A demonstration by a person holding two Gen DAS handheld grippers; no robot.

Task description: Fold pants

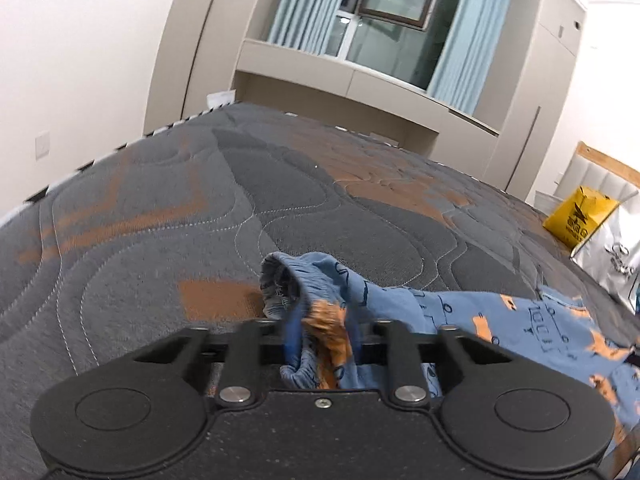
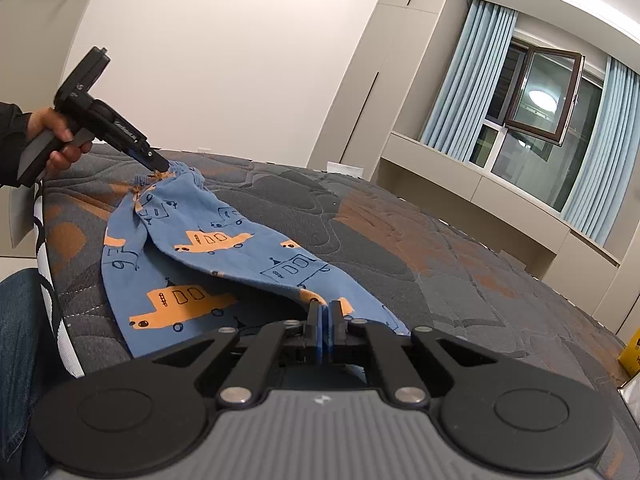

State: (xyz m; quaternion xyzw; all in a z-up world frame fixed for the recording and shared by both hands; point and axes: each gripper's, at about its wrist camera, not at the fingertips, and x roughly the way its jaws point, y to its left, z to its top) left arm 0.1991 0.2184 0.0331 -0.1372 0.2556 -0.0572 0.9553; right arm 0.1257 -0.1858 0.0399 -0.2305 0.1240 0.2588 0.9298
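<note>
left gripper (image 2: 160, 166): fingers pinched tight on pants (image 2: 208, 248) waistband, near mattress (image 2: 400, 248) left edge, tilted down | left hand (image 2: 56, 136): wrapped round handle, dark sleeve | right gripper (image 2: 325, 316): fingers (image 2: 314, 320) closed on pants fabric, low over near edge

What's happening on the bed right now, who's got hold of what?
A person is working a pair of small blue pants printed with orange vehicles on a grey quilted mattress. The left gripper is clamped on the elastic waistband, bunching it. The right gripper is pinched shut on the cloth at the other end, near the leg. The pants hang stretched between the two, partly resting on the mattress; no fold is made yet.
</note>
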